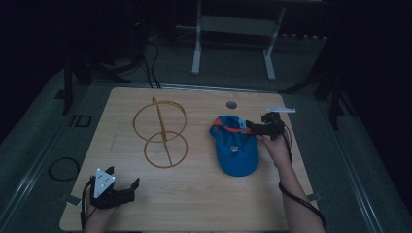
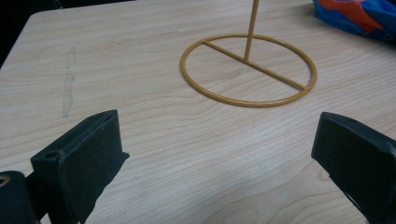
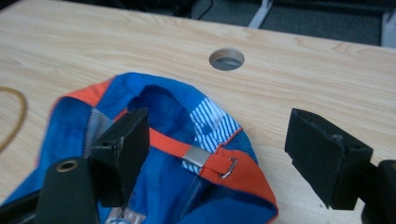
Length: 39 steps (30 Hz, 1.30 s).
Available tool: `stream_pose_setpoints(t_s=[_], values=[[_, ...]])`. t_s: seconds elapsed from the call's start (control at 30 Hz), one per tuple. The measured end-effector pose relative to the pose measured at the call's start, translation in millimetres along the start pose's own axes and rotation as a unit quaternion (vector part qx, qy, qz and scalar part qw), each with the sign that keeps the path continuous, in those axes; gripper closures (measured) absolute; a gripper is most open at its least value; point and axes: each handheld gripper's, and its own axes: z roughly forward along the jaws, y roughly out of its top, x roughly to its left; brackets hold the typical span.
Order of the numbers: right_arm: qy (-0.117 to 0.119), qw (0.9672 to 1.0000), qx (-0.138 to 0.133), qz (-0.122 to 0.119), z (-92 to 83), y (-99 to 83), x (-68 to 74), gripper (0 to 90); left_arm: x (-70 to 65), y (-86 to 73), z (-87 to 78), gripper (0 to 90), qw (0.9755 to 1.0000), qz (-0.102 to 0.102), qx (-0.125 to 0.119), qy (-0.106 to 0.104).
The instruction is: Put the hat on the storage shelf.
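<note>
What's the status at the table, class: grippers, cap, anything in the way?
Left gripper open, resting near the table's front edge. Right gripper open, jaws astride the blue cap's orange strap, not clamped. Wire stand off to the side, no obstruction.

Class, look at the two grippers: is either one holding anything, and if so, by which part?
Nothing is held. The right gripper has open jaws astride the back strap of the blue cap, pads not pressing. The left gripper is open over bare table.
</note>
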Motion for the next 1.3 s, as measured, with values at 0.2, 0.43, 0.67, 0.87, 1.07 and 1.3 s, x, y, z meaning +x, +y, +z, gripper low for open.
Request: stream_pose_setpoints(t_s=[0.2,0.43,0.67,0.87,1.07,1.3], values=[[0.008,0.9999,0.013,0.0,17.3,8.8,2.6,22.0,-0.5,-0.1,0.6,2.3,1.0,0.001,0.001,0.0],[-0.01,0.9992,0.032,-0.019,40.4,11.7,5.3,22.1,1.5,0.2,-1.3,2.3,1.0,-0.004,-0.007,0.0],[-0.031,0.9974,0.065,-0.01,67.5,1.1,0.5,22.1,0.3,-0.6,-0.3,2.3,1.0,0.0,0.0,-0.004],[-0.032,0.9956,0.088,-0.012,80.8,-7.8,-0.5,25.3,1.7,-1.2,-1.2,2.3,1.0,-0.005,0.001,-0.003],[-0.025,0.9903,0.124,-0.056,87.8,-15.3,4.5,33.6,2.1,-1.2,-1.1,2.3,1.0,-0.006,0.004,-0.003],[-0.011,0.9899,0.122,-0.071,84.6,-17.9,5.2,53.7,3.0,-1.3,-0.7,2.3,1.0,-0.007,0.005,-0.004]])
